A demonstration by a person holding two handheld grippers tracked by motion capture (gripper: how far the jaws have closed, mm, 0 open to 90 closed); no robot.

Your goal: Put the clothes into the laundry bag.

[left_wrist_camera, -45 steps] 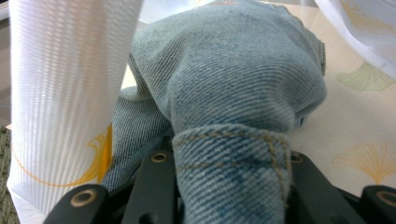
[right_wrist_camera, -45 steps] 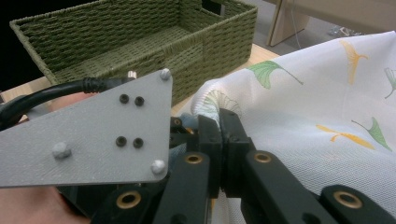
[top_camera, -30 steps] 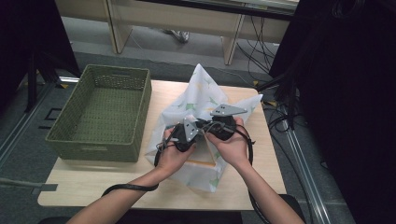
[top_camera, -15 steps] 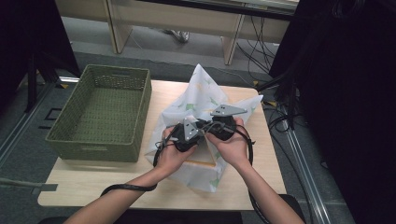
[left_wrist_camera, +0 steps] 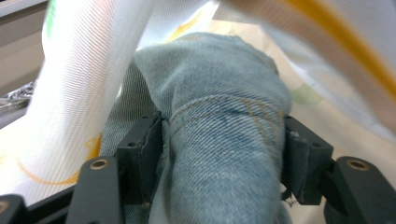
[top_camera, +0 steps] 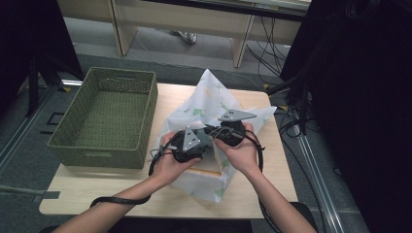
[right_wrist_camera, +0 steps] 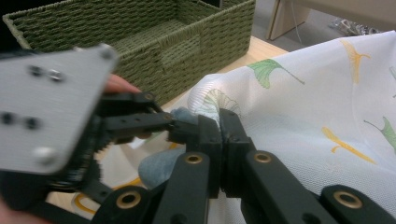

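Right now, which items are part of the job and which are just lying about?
In the job:
left gripper, shut on the denim piece
right gripper, pinching the white leaf-print cloth

Lying about:
green woven basket
cables on the floor

The high view looks forward and down from above the person's side of the table. The left gripper view sits very close, facing denim and white cloth. The right gripper view looks across that cloth toward the basket, both shared with the high view.
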